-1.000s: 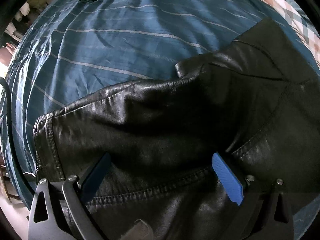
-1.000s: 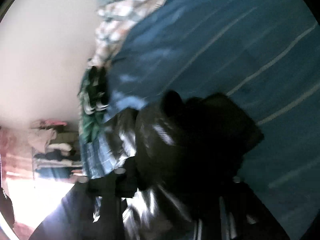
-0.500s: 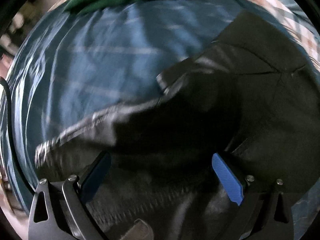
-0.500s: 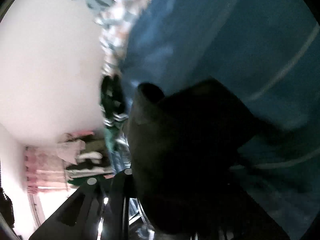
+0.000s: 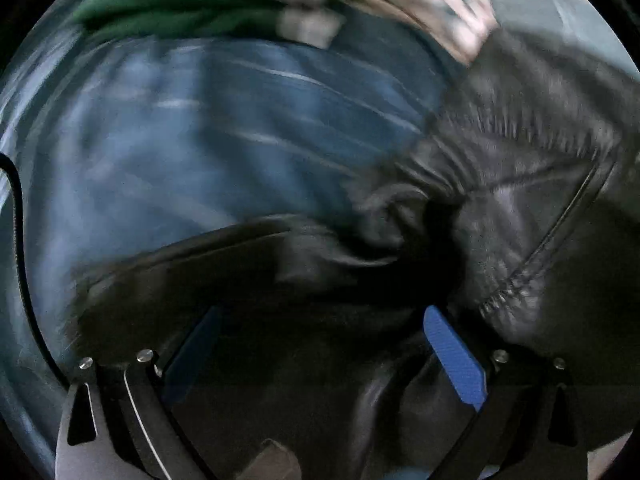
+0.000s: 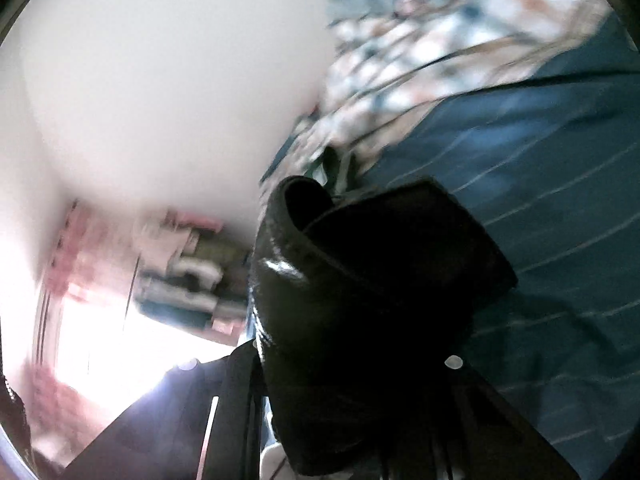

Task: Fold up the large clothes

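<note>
While a second ago the black leather jacket (image 5: 520,184) lay fairly flat across the blue striped bedspread (image 5: 192,140), we now see it bunched and hauled toward the right of the left wrist view, with a deep crease gathered near its middle and more bedspread showing where its sleeve had stretched out. Our left tongs (image 5: 320,344) stand wide apart over the dark leather, blue pads (image 5: 456,360) clear on one side, and they grip nothing; they hang above the garment much as they did before. Our right tongs (image 6: 360,400) are buried under a thick fold of the jacket (image 6: 360,280), which fills the lower middle of that view and is lifted off the bed. We cannot see the fingertips there, yet the bunched leather sits between the finger frames and moves with them, so we judge them clenched on the jacket. That camera has swung from the bedspread up toward the pale wall (image 6: 160,80), which tells us the right hand is carrying its part of the jacket up and over. Both views are smeared with motion. We take this as a fold in mid-swing: one side is coming across the body, and it is not yet laid down. A green garment (image 5: 172,0) and a checked cloth (image 6: 440,60) lie at the far edge of the bed, apart from the work.
</note>
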Available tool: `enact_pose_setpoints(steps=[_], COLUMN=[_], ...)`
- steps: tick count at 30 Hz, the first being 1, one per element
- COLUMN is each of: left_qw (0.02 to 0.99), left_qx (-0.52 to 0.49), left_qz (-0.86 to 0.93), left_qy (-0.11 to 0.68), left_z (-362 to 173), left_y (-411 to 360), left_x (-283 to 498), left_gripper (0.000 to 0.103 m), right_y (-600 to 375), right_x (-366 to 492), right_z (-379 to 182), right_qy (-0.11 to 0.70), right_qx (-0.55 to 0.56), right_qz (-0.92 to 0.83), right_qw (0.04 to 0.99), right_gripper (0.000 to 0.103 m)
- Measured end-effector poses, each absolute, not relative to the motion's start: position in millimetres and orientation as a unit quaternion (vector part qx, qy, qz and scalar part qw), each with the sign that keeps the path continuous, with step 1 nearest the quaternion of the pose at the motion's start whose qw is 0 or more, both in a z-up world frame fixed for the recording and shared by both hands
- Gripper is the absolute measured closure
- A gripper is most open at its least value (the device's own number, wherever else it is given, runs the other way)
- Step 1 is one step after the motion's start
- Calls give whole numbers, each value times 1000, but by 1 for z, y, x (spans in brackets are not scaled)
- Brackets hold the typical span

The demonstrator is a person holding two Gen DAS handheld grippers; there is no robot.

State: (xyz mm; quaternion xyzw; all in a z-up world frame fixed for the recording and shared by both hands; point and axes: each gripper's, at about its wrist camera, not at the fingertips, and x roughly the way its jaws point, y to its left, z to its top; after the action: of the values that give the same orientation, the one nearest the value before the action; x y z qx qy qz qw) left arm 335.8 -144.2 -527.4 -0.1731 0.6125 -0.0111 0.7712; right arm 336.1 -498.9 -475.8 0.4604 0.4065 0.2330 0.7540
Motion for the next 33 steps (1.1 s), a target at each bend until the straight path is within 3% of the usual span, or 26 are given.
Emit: enact_pose_setpoints(steps=[6, 16, 20, 22, 23, 24, 25, 26, 31, 32, 33], left_qw=[766, 741, 742, 746, 752, 755, 761, 768, 778, 779, 779], left_qx=[-227, -234, -250, -258, -259, -260, -261, -261, -254, -253, -250], left_qz=[124, 257, 261, 256, 252, 251, 247, 243, 237, 234, 231], left_qy=[589, 575, 565, 557, 551, 547, 540, 532, 524, 525, 526], left_z=[-485, -469, -455, -443, -436, -433, -427, -421, -417, -420, -424], left_y=[-12, 78, 84, 84, 82, 82, 80, 79, 75, 73, 70], left_x=[234, 106, 88, 87, 90, 92, 96, 100, 118, 120, 122], left_gripper=[0, 0, 0, 0, 0, 0, 0, 0, 0, 0, 0], right_y=[-383, -232, -216, -214, -214, -214, -214, -214, -246, -256, -264], right_x=[308, 231, 236, 239, 240, 238, 239, 236, 247, 256, 271], right_z=[-488, -618, -615, -592, -579, -565, -556, -546, -510, -508, -507], right_qy=[469, 658, 690, 687, 687, 687, 689, 691, 707, 704, 698], right_qx=[448, 341, 267, 228, 213, 195, 183, 170, 164, 168, 177], right_qz=[333, 333, 329, 343, 357, 371, 380, 391, 365, 346, 327], right_qw=[684, 583, 587, 598, 596, 593, 589, 584, 583, 597, 612], right_gripper=[87, 86, 84, 71, 53, 24, 9, 4, 5, 10, 30])
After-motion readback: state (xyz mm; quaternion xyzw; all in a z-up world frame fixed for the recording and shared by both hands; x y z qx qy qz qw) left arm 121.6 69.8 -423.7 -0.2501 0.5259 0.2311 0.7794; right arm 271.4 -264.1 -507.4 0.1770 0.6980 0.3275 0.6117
